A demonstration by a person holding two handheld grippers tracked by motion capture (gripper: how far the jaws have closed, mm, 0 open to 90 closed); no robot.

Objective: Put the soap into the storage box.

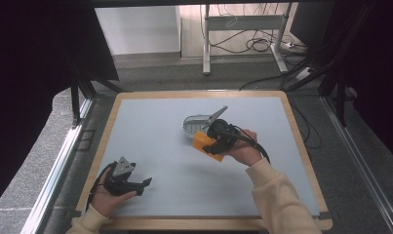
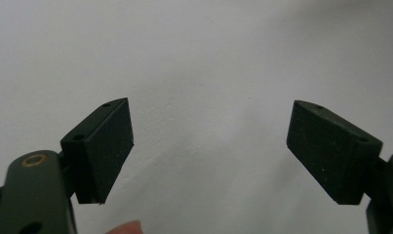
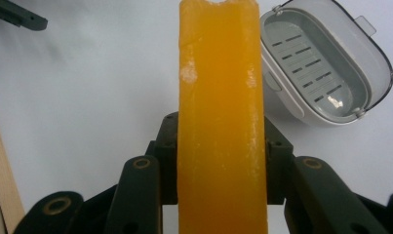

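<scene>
An orange soap bar (image 3: 221, 117) stands upright between the jaws of my right gripper (image 3: 222, 165), which is shut on it. From above, the orange soap bar (image 1: 202, 142) hangs just left of the right gripper (image 1: 214, 144), near the table's middle. An open grey soap box (image 3: 325, 73) with a slotted inner tray lies just beyond and to the right of the bar; in the high view the soap box (image 1: 196, 124) has its lid tilted up. My left gripper (image 1: 144, 185) rests at the front left of the table, and its jaws stand wide apart on nothing (image 2: 211, 151).
A pale blue mat (image 1: 160, 126) covers the table, framed by a wooden rim (image 1: 108, 122). Past the far edge lie a floor with cables (image 1: 252, 44) and metal desk legs (image 1: 206, 44). A dark curtain hangs at the left.
</scene>
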